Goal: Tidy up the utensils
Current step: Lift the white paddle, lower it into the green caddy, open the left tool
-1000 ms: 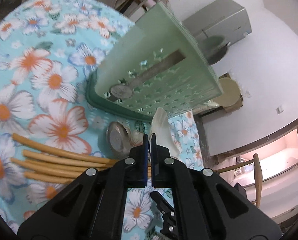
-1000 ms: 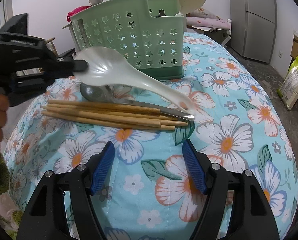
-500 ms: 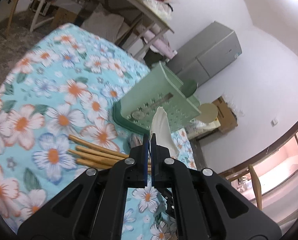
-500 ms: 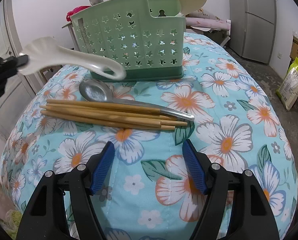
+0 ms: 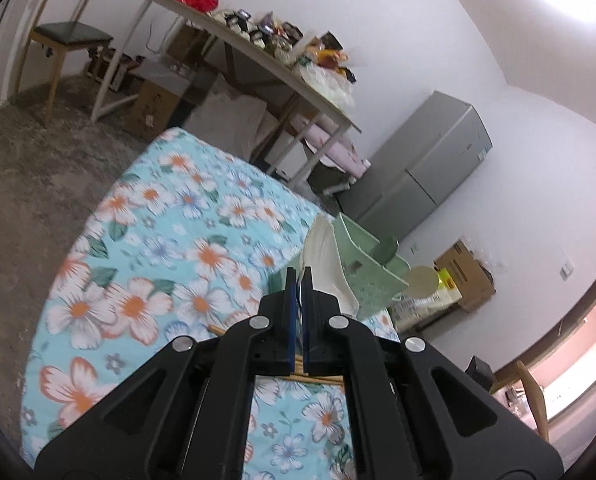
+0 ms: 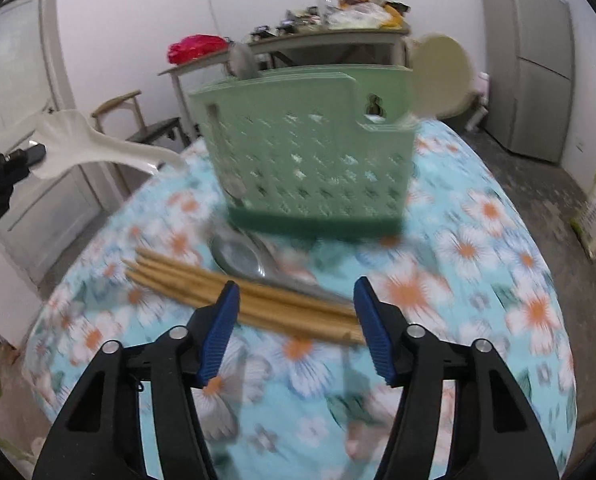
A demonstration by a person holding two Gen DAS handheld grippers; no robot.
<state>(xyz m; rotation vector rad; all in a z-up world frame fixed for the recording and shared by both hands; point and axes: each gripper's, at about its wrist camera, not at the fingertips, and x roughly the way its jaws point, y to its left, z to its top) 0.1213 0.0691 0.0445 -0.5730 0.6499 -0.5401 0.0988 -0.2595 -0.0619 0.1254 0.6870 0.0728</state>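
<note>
My left gripper (image 5: 297, 280) is shut on the rim of a white plastic rice spoon (image 5: 325, 258) and holds it in the air left of the green utensil basket (image 6: 309, 152). The same white spoon (image 6: 94, 148) shows at the left of the right wrist view, handle pointing toward the basket. Several wooden chopsticks (image 6: 234, 296) and a metal spoon (image 6: 242, 258) lie on the floral cloth in front of the basket. My right gripper (image 6: 296, 316) hovers above the chopsticks; its jaws are closing with nothing between them.
The basket (image 5: 371, 268) holds a beige round spoon (image 6: 443, 72) and a metal ladle (image 6: 244, 60). The floral table (image 5: 158, 248) is small and round, with floor all around. A cluttered desk (image 5: 266, 68), a chair (image 5: 64, 32) and a grey fridge (image 5: 425, 176) stand beyond.
The left gripper has lifted the white spoon up and away to the left, off the table. The right gripper has moved toward the chopsticks and its jaws have narrowed.
</note>
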